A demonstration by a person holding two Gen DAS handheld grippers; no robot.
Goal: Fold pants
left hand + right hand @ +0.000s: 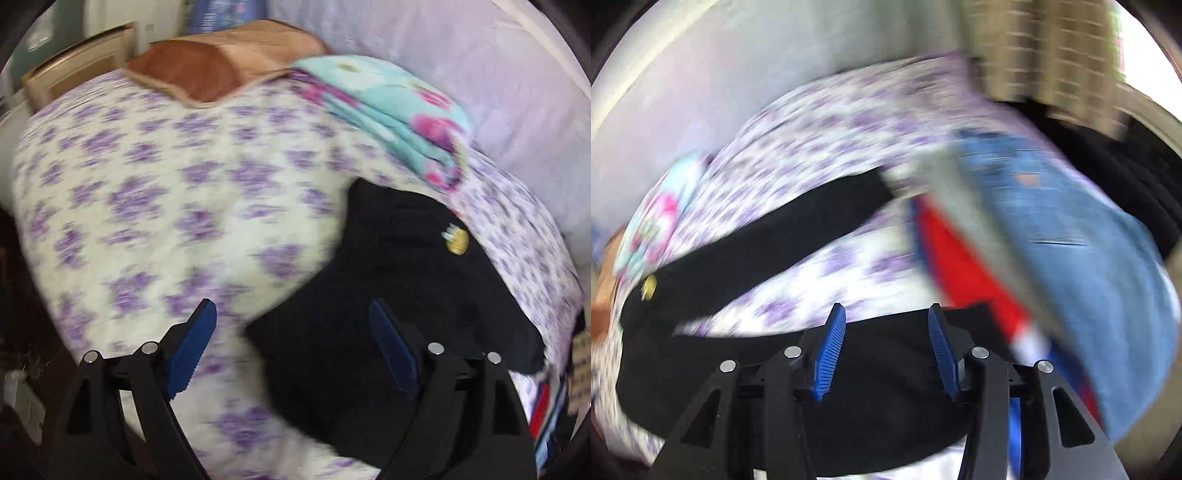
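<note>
Left wrist view: black pants (399,280) spread on the bed (177,206), right of centre, with a small yellow emblem (457,242) toward the far right. Left gripper (293,343) above the near edge of the fabric, fingers spread wide, holding nothing; right finger (393,347) over the cloth, left finger over bare sheet. Folded teal floral blanket (399,110) and brown pillow (225,66) at the far side.

Right wrist view: heavy motion blur. Right gripper (886,347) over one black leg in the near field, fingers spread, nothing pinched. Second leg angled toward the far right, legs apart in a V. Blue jeans (1071,236) and a red garment (964,258) piled at right.

Step in hand, by judgement: positioning before the first fold. Next move: lower and close on the near leg edge, then carry it onto the other leg, keeping clear of the pile.
</note>
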